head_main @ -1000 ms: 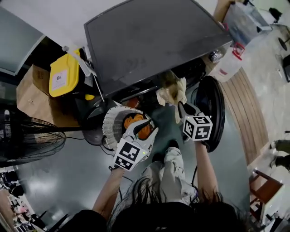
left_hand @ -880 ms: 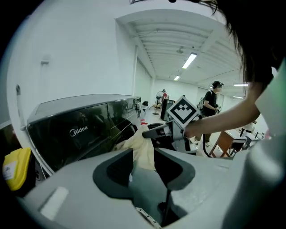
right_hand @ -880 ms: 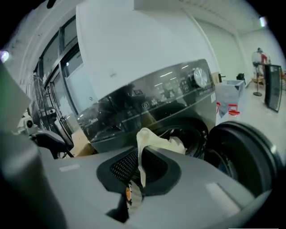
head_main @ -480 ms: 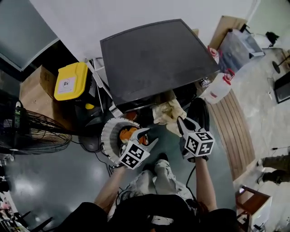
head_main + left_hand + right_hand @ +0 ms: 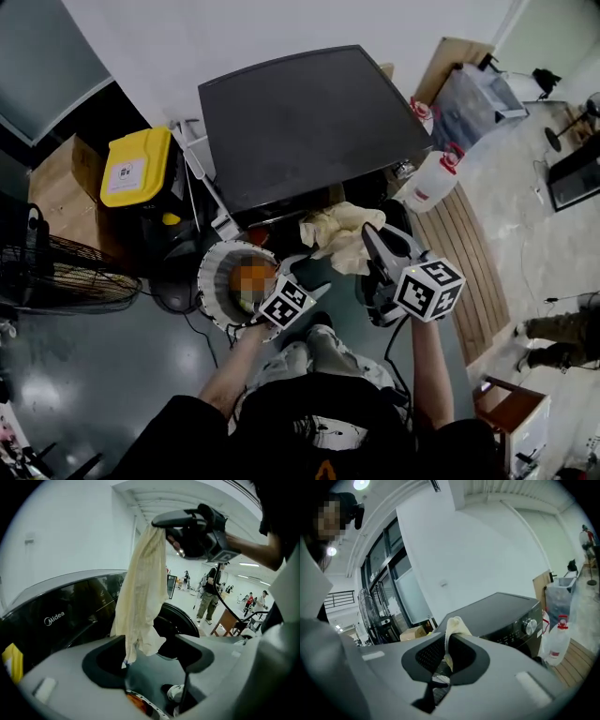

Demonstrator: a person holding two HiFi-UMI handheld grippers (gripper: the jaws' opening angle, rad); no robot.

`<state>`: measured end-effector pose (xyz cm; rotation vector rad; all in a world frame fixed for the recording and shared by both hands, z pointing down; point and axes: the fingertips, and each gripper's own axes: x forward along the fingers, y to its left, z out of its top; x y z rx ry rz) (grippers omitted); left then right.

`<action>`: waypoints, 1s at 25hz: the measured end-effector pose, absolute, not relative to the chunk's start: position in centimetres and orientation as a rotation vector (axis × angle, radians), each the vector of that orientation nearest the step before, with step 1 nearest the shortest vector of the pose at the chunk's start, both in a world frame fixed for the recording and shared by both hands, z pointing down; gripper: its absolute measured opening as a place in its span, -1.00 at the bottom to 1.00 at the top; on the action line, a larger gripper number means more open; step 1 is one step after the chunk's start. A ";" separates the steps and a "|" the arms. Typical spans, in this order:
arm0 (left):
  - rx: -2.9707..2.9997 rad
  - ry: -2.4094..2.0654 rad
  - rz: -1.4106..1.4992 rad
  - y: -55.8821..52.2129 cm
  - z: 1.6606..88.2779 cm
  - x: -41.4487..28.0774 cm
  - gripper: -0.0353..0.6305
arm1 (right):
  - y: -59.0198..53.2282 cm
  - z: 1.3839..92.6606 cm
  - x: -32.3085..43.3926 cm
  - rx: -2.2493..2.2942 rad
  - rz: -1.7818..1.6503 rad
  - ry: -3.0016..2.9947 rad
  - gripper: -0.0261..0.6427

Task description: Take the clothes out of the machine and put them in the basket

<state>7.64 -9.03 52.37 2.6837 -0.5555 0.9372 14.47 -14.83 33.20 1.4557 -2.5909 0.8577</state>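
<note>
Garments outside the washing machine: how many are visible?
2. A cream garment hangs from the shut right gripper in front of the washing machine; an orange one lies in the white basket. More may be hidden inside either.

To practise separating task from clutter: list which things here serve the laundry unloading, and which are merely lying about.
Job in hand:
washing machine
cream garment, clamped in the right gripper
white basket
left gripper, open

Lying about:
yellow-lidded box
cardboard box
floor fan
plastic jug
</note>
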 end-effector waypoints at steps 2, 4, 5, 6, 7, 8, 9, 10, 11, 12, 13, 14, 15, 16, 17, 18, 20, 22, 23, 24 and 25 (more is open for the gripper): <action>2.680 -0.575 0.939 -9.7 52.6 8.2 0.08 | -14.8 30.8 14.2 1.449 0.831 -2.636 -0.80; 2.650 -0.602 0.914 -10.4 52.9 8.9 0.09 | -14.7 28.5 14.1 1.441 0.819 -2.686 -0.80; 2.630 -0.615 0.890 -10.8 53.0 9.3 0.10 | -14.7 27.4 14.0 1.434 0.813 -2.710 -0.80; 2.610 -0.628 0.865 -11.3 53.1 9.6 0.12 | -14.7 26.4 13.9 1.425 0.802 -2.732 -0.80; 2.594 -0.639 0.845 -11.7 53.2 9.9 0.12 | -14.8 25.4 13.8 1.415 0.788 -2.751 -0.80; 2.583 -0.646 0.833 -12.1 53.4 10.2 0.13 | -14.7 24.5 13.6 1.403 0.774 -2.769 -0.80; 2.579 -0.648 0.829 -12.5 53.6 10.6 0.13 | -14.7 23.7 13.4 1.392 0.762 -2.787 -0.80; 2.580 -0.645 0.827 -12.8 53.9 11.1 0.13 | -14.7 22.9 13.2 1.380 0.752 -2.803 -0.80; 2.584 -0.642 0.828 -13.1 54.0 11.6 0.13 | -14.6 22.2 13.0 1.368 0.738 -2.816 -0.80; 2.589 -0.645 0.830 -13.5 54.0 12.0 0.12 | -14.5 21.7 12.9 1.358 0.717 -2.823 -0.80; 2.594 -0.656 0.823 -14.0 53.7 12.4 -0.02 | -14.3 21.3 12.8 1.351 0.689 -2.825 -0.80; 2.598 -0.674 0.803 -14.4 53.3 12.7 -0.25 | -14.1 21.0 13.0 1.349 0.661 -2.823 -0.80; 2.595 -0.695 0.770 -14.8 52.8 12.9 -0.50 | -13.9 20.9 13.3 1.352 0.640 -2.821 -0.80; 2.580 -0.718 0.727 -14.9 52.1 12.8 -0.73 | -13.8 20.9 13.7 1.359 0.629 -2.820 -0.80; 2.557 -0.736 0.677 -15.0 51.3 12.6 -0.82 | -13.6 20.9 14.2 1.369 0.625 -2.820 -0.80; 2.536 -0.750 0.625 -15.1 50.5 12.2 -0.82 | -13.5 20.9 14.8 1.379 0.626 -2.821 -0.80; 2.511 -0.764 0.523 -15.1 48.8 11.0 -0.83 | -13.4 21.4 15.9 1.397 0.635 -2.821 -0.80; 2.502 -0.776 0.445 -15.0 47.2 9.7 -0.84 | -13.1 22.1 16.8 1.409 0.657 -2.816 -0.80; 2.503 -0.786 0.422 -14.9 46.6 9.1 -0.84 | -13.0 22.6 17.2 1.412 0.673 -2.814 -0.80; 2.506 -0.800 0.405 -14.8 46.0 8.4 -0.84 | -12.8 23.2 17.5 1.412 0.692 -2.811 -0.80; 2.509 -0.815 0.392 -14.8 45.4 7.8 -0.84 | -12.6 23.8 17.6 1.410 0.711 -2.808 -0.80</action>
